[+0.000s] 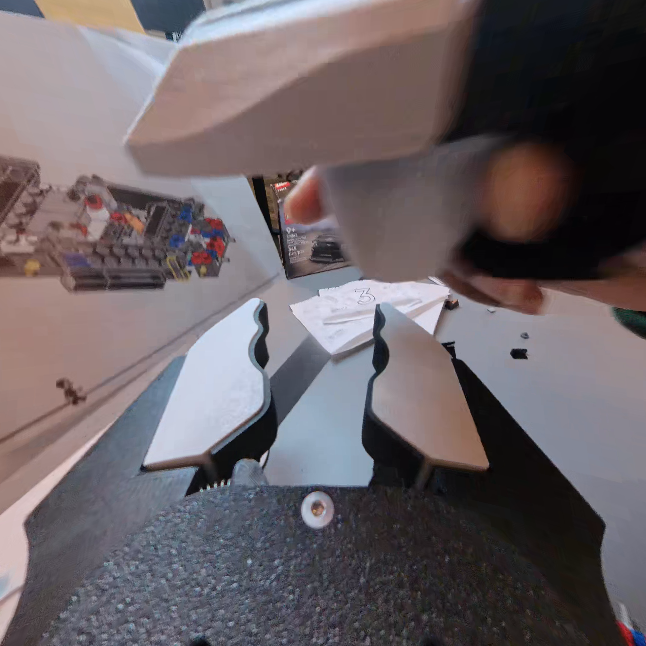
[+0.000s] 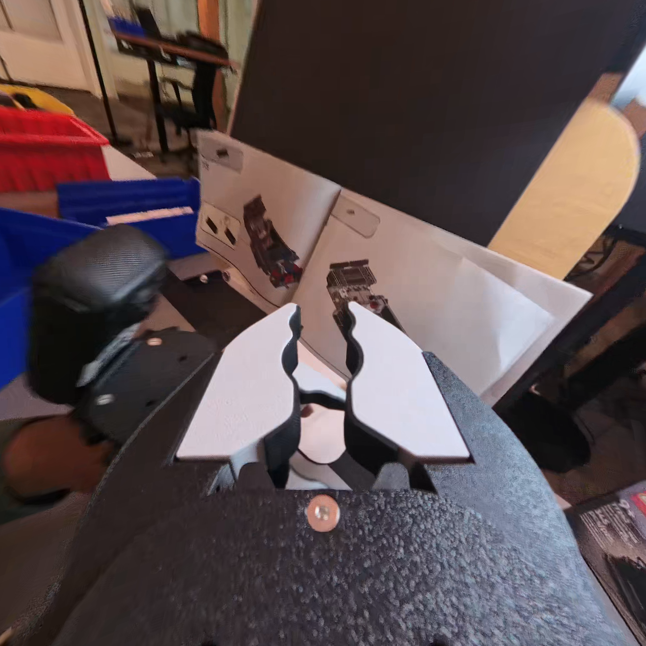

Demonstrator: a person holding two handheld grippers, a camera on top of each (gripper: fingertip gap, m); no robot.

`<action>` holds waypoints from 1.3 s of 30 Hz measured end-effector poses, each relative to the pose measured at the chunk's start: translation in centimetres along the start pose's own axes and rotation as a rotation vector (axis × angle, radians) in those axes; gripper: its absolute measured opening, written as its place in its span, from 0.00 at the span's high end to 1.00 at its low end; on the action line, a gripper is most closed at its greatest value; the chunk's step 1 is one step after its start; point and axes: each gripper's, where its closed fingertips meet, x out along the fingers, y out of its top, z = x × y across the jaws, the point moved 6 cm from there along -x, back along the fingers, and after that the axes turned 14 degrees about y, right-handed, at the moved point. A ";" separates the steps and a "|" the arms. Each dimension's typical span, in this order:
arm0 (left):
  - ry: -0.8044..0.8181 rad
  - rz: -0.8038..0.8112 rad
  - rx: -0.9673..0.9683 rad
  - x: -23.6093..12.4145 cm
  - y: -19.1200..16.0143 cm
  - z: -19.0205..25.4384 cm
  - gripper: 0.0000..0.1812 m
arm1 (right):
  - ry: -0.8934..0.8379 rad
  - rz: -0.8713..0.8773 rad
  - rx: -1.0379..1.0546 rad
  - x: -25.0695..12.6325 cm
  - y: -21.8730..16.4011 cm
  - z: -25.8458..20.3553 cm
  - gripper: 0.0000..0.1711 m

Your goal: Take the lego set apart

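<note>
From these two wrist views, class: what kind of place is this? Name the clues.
Probably a workroom or hobby space, not a kitchen. An open building-instruction booklet stands on a table, a toy-set box sits behind, and red and blue storage bins are stacked nearby.

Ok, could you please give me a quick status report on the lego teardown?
Left gripper open, empty. Right gripper open, empty. No built lego in view; loose black pieces on table. Instruction booklet stands open ahead of right gripper.
</note>
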 end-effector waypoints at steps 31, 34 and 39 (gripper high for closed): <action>0.785 -0.203 -0.089 -14.1 -1.9 -22.6 0.76 | -0.314 -0.115 -0.173 4.0 -4.2 3.9 0.84; 0.801 -0.185 -0.121 -14.7 -1.7 -22.7 0.82 | -0.232 -0.070 -0.196 5.5 -2.6 1.2 0.85; 0.783 -0.175 -0.144 -15.0 -1.7 -22.4 0.81 | -0.201 -0.069 -0.226 10.2 -0.8 -2.3 0.68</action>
